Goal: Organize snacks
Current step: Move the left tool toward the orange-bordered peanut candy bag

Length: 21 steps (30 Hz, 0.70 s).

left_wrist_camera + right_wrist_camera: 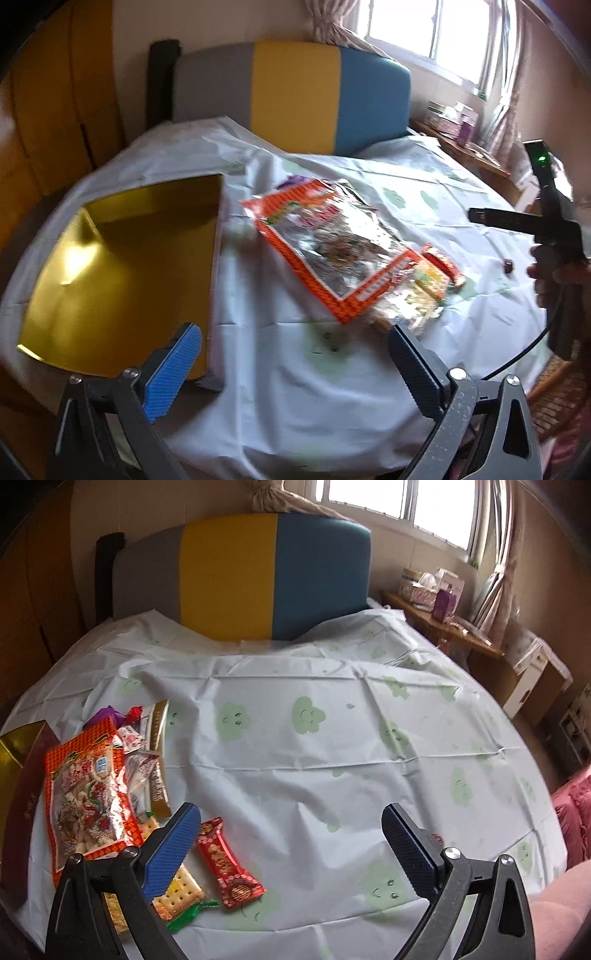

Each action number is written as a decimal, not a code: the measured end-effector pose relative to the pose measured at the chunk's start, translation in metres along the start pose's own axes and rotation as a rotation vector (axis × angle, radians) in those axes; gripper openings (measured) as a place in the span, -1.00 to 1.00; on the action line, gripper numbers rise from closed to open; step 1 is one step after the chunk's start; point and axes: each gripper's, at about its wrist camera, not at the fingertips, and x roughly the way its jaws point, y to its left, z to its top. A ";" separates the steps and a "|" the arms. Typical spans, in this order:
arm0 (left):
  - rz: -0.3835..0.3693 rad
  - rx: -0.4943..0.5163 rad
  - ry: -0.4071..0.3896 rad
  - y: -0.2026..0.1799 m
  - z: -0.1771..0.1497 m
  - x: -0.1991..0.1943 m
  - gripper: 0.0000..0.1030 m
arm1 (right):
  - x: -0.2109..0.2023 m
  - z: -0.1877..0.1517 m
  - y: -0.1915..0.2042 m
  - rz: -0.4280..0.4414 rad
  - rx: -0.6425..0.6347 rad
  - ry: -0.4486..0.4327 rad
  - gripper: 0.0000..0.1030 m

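Observation:
A big orange snack bag (328, 243) lies in the middle of the white tablecloth, on top of smaller packets. In the right wrist view the same bag (88, 797) lies at the left, with a red bar packet (229, 864) and a cracker packet (177, 886) beside it. A gold box (122, 266) lies open at the left. My left gripper (291, 354) is open and empty, near the table's front edge, between box and bag. My right gripper (291, 834) is open and empty, just right of the red packet; its body shows in the left wrist view (546, 229).
A chair back (295, 92) in grey, yellow and blue stands behind the table. A wooden shelf (443, 624) with boxes is at the right under the window. A small dark sweet (509, 265) lies at the right of the cloth.

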 end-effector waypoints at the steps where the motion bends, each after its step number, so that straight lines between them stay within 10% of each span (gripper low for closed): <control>1: -0.009 0.001 0.005 -0.001 0.002 0.001 0.87 | 0.000 -0.001 0.001 0.003 -0.006 0.003 0.95; 8: -0.044 -0.024 0.015 -0.003 0.016 0.010 0.72 | 0.008 -0.005 0.011 0.048 -0.033 0.061 0.95; 14: -0.132 -0.083 0.107 -0.002 0.029 0.037 0.13 | 0.011 -0.008 0.018 0.062 -0.067 0.086 0.95; 21: -0.145 -0.126 0.135 -0.005 0.041 0.062 0.09 | 0.011 -0.011 0.026 0.094 -0.107 0.103 0.95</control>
